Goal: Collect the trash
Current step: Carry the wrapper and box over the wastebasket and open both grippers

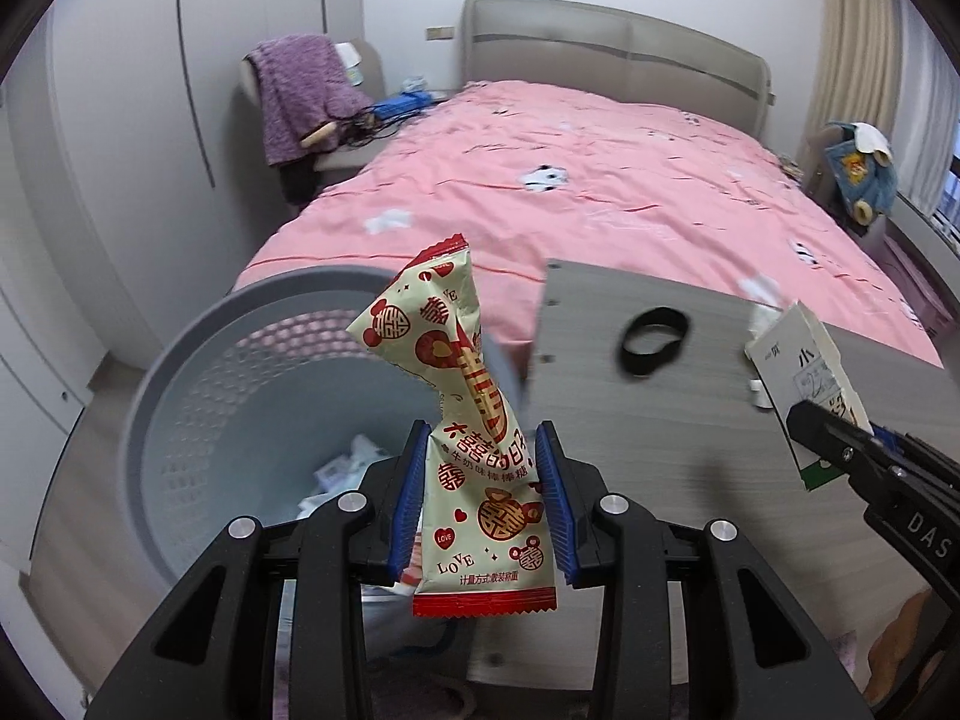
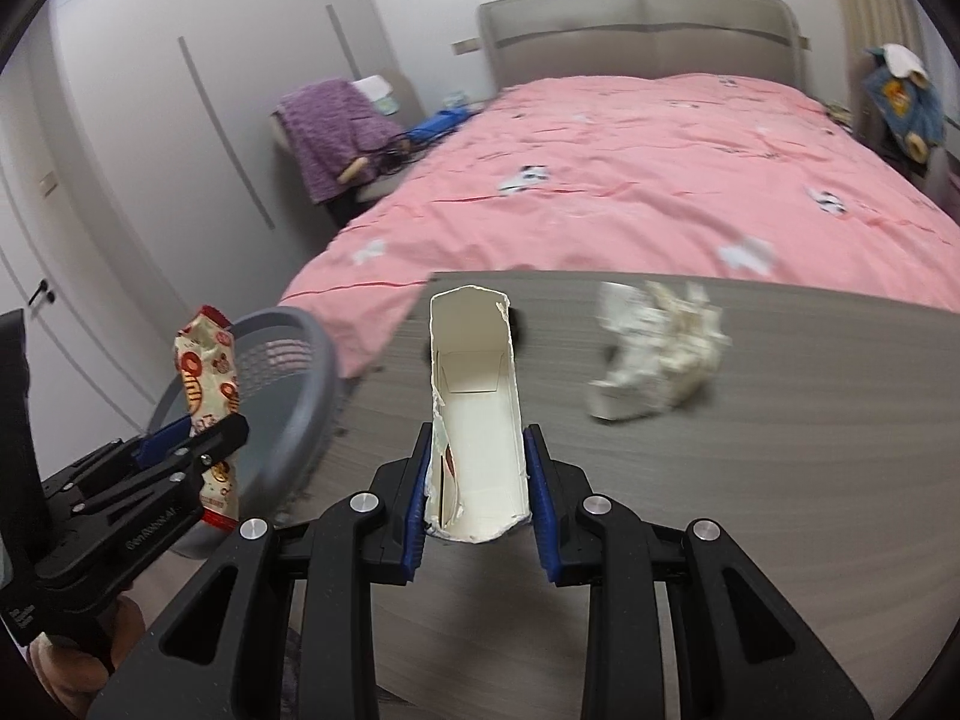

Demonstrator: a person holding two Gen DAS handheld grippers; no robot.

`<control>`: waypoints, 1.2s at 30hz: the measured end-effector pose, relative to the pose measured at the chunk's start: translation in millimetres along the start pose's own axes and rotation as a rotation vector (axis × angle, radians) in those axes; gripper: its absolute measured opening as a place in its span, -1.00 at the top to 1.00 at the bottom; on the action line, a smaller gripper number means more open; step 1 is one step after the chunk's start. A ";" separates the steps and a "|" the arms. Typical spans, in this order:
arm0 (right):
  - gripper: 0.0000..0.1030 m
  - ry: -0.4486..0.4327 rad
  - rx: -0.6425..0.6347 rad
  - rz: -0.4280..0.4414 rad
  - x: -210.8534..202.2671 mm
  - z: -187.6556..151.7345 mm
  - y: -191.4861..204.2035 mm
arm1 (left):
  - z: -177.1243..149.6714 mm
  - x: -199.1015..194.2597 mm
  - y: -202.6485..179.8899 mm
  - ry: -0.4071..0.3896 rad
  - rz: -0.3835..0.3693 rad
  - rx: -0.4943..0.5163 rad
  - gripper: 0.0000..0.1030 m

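Left gripper (image 1: 483,498): clamped on candy wrapper (image 1: 462,396), one, held at the bin's rim
Right gripper (image 2: 477,483): clamped on torn milk carton (image 2: 474,414), one, held above the table (image 2: 750,510)
Step advice: carry each fully over the opening before letting go
Waste bin (image 1: 180,372): one, grey, scraps inside
Crumpled paper (image 2: 657,348): one, on table
Black ring (image 1: 654,341): one

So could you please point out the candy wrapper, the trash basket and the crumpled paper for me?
candy wrapper (image 1: 480,468), left wrist view, printed middle.
trash basket (image 1: 198,360), left wrist view, inner wall.
crumpled paper (image 2: 657,351), right wrist view, centre of the wad.
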State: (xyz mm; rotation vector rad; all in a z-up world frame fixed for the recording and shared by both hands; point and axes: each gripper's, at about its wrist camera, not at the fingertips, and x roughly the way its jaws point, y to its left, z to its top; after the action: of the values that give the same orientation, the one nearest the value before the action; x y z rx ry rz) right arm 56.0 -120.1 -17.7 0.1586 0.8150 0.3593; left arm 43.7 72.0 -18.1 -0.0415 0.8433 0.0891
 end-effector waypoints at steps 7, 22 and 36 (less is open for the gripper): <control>0.44 0.032 -0.078 0.061 26.3 12.1 48.2 | 6.0 9.3 44.7 0.023 0.042 -0.039 0.33; 0.42 0.115 -0.212 0.177 83.6 26.2 128.5 | 10.1 31.1 111.9 0.070 0.060 -0.085 0.32; 0.10 0.117 -0.223 0.167 93.4 29.5 138.5 | 9.8 28.9 132.5 0.067 0.087 -0.141 -0.09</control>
State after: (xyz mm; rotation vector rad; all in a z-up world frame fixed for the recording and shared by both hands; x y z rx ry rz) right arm 101.6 43.3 -23.3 -0.0032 0.8731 0.6182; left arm 57.5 206.5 -33.4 -0.1406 0.9047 0.2299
